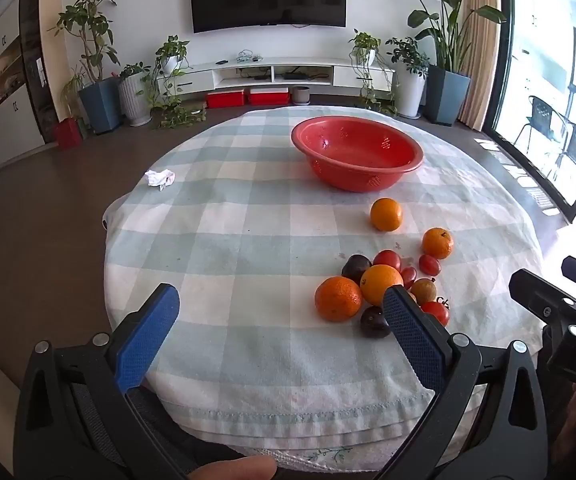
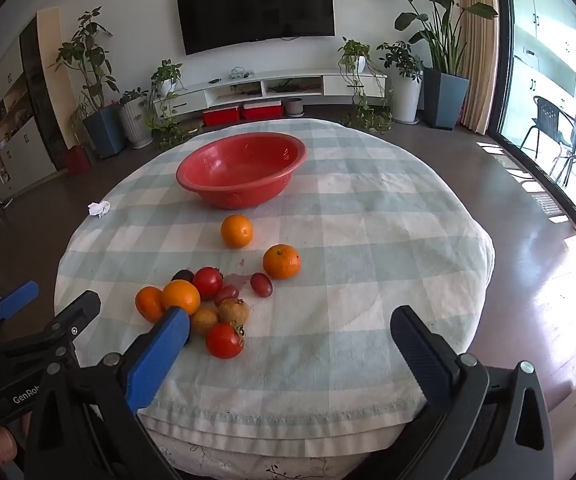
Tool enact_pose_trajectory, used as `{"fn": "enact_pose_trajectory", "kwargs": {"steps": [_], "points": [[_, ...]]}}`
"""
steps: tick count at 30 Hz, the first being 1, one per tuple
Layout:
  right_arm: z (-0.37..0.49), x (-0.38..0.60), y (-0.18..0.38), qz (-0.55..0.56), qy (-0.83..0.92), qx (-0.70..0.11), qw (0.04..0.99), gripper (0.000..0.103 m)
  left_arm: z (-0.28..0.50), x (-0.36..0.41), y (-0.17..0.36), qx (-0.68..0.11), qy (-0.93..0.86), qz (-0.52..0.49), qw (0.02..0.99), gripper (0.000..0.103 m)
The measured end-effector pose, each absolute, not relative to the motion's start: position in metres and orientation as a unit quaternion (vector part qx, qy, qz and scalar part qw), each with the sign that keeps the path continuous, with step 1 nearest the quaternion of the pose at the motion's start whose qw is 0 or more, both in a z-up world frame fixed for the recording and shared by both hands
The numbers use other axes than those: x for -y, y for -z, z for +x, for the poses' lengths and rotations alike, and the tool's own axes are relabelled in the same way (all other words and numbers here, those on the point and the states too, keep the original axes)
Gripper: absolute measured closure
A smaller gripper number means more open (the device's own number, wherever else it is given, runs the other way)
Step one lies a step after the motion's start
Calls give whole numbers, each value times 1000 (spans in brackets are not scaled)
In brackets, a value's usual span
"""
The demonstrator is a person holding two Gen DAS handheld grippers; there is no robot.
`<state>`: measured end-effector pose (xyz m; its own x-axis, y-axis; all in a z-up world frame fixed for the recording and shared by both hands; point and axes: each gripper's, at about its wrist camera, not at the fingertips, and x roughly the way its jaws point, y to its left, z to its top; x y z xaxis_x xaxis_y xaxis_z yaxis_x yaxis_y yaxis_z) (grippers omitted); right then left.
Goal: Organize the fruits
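Observation:
A red colander bowl (image 1: pixel 357 153) (image 2: pixel 241 169) stands empty at the far side of the round table. In front of it lie loose fruits: a lone orange (image 1: pixel 386 214) (image 2: pixel 237 231), a second orange (image 1: pixel 437 243) (image 2: pixel 282 261), and a pile (image 1: pixel 376 288) (image 2: pixel 200 304) of oranges, red tomatoes, dark plums and brown fruits. My left gripper (image 1: pixel 282 300) is open and empty, low over the near table edge, left of the pile. My right gripper (image 2: pixel 288 322) is open and empty, near the table edge, right of the pile.
The table wears a blue-and-white checked cloth (image 1: pixel 248 240) (image 2: pixel 368 240). A crumpled white tissue (image 1: pixel 160 178) (image 2: pixel 99 208) lies near its left edge. Beyond are a TV stand, potted plants and a glass door on the right.

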<state>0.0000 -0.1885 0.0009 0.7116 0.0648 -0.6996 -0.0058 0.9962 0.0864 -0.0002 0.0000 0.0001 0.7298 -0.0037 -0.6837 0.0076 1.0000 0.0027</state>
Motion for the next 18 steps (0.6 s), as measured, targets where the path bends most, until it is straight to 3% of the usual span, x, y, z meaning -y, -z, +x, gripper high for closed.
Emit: {"fn": "enact_pose_trajectory", "kwargs": {"steps": [18], "points": [[-3,187,1,37,-17,-382,923,0,0,1,0,-364,1,7,931,0]]}}
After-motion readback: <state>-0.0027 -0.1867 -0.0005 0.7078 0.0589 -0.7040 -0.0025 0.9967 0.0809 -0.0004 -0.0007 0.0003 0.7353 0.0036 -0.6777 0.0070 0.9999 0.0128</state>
